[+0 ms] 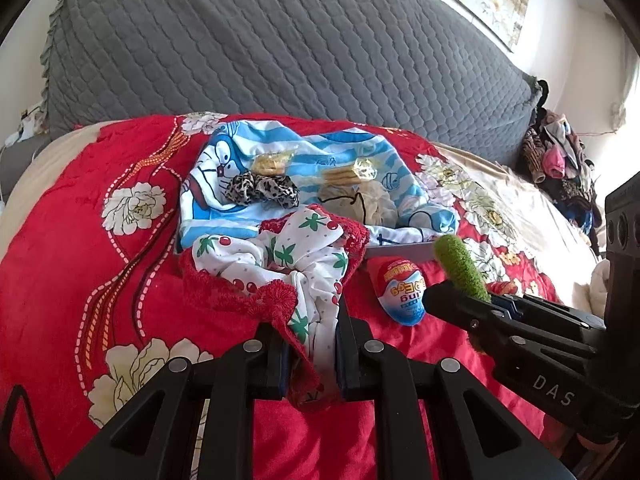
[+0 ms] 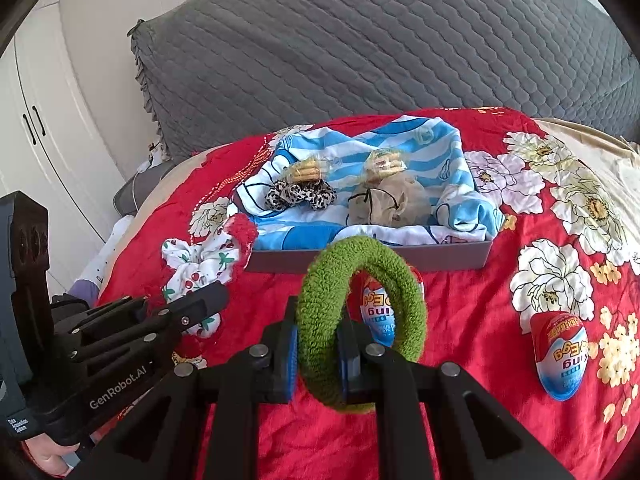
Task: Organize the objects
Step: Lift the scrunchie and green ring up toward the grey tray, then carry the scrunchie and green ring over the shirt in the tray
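Note:
My left gripper (image 1: pixel 310 340) is shut on a white cherry-print scrunchie with red trim (image 1: pixel 280 264), in front of the tray's near left corner. My right gripper (image 2: pixel 318 344) is shut on a fuzzy green scrunchie (image 2: pixel 320 292), held upright just before the grey tray (image 2: pixel 400 258). The tray is lined with a blue striped cartoon cloth (image 2: pixel 400 136). It holds a leopard scrunchie (image 2: pixel 300 196), a beige scrunchie (image 2: pixel 388 200) and two biscuit packs (image 2: pixel 306 170). One red and blue toy egg (image 2: pixel 376 312) lies behind the green ring, another (image 2: pixel 560 356) to the right.
Everything sits on a red floral bedspread (image 2: pixel 460 300) against a grey quilted headboard (image 2: pixel 360 40). A heap of clothes (image 1: pixel 560 156) lies at the bed's far right. White wardrobe doors (image 2: pixel 40 120) stand to the left. A hand (image 2: pixel 52 456) grips the left tool.

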Demonstrator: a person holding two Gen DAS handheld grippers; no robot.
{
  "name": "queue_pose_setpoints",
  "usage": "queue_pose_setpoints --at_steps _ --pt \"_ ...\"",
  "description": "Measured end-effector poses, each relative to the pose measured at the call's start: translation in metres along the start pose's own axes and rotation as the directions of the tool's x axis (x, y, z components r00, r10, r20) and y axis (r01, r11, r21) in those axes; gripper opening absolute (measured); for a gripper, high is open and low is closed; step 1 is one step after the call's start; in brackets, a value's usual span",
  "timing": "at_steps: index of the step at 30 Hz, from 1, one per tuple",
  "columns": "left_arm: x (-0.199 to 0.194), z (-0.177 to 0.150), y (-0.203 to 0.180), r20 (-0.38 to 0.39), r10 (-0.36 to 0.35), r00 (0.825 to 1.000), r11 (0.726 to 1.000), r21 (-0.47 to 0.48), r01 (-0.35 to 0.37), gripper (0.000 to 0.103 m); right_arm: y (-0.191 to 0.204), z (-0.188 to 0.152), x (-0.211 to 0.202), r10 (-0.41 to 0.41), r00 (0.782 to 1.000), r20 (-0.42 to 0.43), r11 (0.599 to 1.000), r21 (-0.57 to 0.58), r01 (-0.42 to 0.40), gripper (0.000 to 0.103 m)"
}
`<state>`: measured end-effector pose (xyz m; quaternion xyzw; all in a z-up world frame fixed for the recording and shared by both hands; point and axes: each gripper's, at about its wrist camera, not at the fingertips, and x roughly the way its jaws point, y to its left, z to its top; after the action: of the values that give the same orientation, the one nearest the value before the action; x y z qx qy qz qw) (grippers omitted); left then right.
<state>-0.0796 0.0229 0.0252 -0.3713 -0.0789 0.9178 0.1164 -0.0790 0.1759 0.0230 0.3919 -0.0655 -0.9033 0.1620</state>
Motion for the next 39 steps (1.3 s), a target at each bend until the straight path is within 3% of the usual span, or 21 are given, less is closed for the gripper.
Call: queue_pose_setpoints --at_steps 24,39 --pt "0.017 0.026 0.009 0.025 0.012 1.0 0.999 -0.034 -0.012 0.017 0.0 0.019 0.015 -0.018 1.0 0.021 1.0 -0.019 0.019 0.015" --pt "0.037 0.043 0.006 0.023 0.013 1.0 1.0 -0.001 -0.013 0.017 -0.005 0.042 0.03 -0.009 0.999 0.035 1.0 -0.003 0.009 0.015"
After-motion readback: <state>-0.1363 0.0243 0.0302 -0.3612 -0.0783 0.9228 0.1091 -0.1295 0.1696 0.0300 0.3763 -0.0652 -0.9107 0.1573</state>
